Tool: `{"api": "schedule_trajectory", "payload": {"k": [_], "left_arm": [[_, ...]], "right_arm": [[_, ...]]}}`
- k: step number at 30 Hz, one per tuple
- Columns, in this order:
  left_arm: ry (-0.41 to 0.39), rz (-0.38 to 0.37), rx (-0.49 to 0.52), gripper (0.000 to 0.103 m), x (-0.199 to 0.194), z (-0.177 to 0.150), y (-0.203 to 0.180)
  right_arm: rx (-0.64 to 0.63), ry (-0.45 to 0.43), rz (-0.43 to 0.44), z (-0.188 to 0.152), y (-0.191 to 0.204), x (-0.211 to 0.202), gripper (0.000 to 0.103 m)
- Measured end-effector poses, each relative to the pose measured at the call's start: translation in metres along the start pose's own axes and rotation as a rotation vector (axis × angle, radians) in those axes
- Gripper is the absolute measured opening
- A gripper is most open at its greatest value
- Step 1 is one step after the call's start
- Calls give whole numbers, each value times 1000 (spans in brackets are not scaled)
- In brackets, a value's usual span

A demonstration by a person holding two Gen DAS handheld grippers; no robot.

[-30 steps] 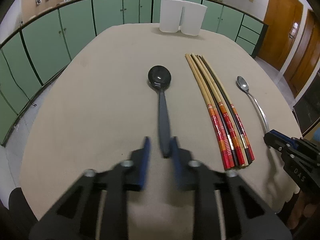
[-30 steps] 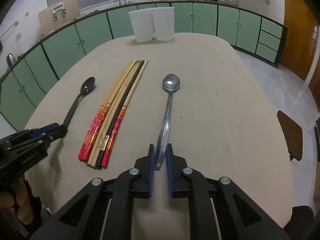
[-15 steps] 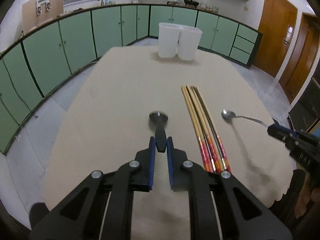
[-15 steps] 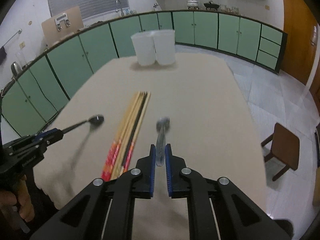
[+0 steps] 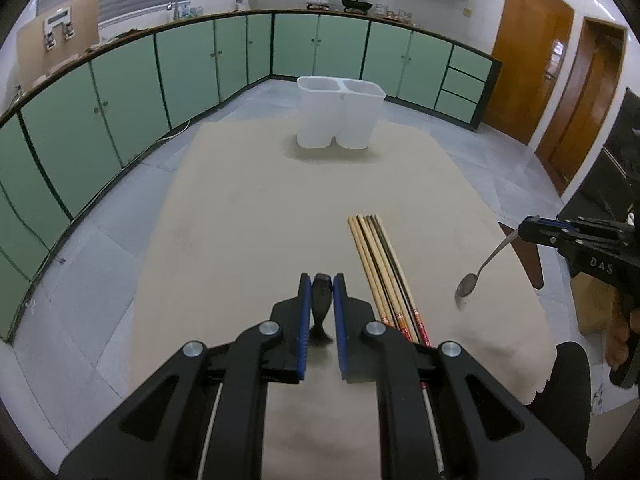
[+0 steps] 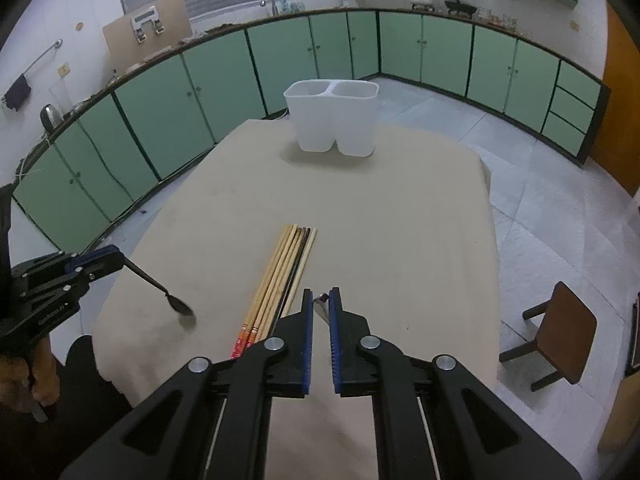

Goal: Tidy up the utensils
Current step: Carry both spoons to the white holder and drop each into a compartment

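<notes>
Nearest in the left wrist view, the left gripper (image 5: 321,280) is pinched on the handle of the black spoon (image 5: 321,300), which sits between its 2 blue-lined fingers (image 5: 305,312). From the right wrist view the same spoon (image 6: 168,294) slopes down from that gripper (image 6: 116,261), bowl lowest and raised above the tan table (image 6: 400,240), with its shadow on the cloth just beneath.

Likewise the right gripper (image 6: 321,294) is clamped on the handle of the metal spoon (image 6: 321,305), only a short silver stretch showing between the blue pads (image 6: 307,328). The left wrist view shows that spoon (image 5: 482,270) hanging down and to the left from the right gripper (image 5: 522,233), bowl downward and lifted above the table (image 5: 248,220) near its right edge.

Between the 2 grippers a bundle of chopsticks (image 5: 378,260) lies flat on the cloth, red-banded ends near, plain tips pointing far. In the right wrist view the chopsticks (image 6: 286,268) sit just left of the right gripper, their near ends hidden behind its left finger.

Farther on, well apart from the chopsticks, a white holder with 2 compartments (image 6: 332,118) stands upright close to the far edge of the table; it shows in the left wrist view too (image 5: 340,116).

Beyond the table, green cabinets (image 6: 200,96) curve along the wall, and a brown stool (image 6: 560,332) stands on the floor at right.
</notes>
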State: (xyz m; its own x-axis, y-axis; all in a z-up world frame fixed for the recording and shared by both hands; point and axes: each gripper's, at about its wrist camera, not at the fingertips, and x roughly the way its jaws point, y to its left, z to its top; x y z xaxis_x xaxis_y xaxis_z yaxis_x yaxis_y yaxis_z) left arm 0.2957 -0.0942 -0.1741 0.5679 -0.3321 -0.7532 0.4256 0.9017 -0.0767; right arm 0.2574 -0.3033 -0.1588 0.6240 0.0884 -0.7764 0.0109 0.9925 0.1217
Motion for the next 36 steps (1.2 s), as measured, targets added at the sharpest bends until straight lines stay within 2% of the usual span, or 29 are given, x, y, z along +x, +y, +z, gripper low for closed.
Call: {"api": "schedule_trajectory", "payload": {"k": [9, 18, 25, 36], "left_arm": [[-15, -26, 33, 10, -7, 26, -1], [-46, -37, 56, 10, -4, 71, -4], [-88, -24, 73, 10, 9, 127, -8], [-157, 0, 66, 10, 53, 249, -5]], "right_arm": [[-8, 9, 33, 20, -3, -9, 7], [-21, -11, 42, 69, -7, -12, 7], [-34, -18, 34, 123, -8, -7, 3], [-2, -46, 20, 227, -21, 24, 3]]}}
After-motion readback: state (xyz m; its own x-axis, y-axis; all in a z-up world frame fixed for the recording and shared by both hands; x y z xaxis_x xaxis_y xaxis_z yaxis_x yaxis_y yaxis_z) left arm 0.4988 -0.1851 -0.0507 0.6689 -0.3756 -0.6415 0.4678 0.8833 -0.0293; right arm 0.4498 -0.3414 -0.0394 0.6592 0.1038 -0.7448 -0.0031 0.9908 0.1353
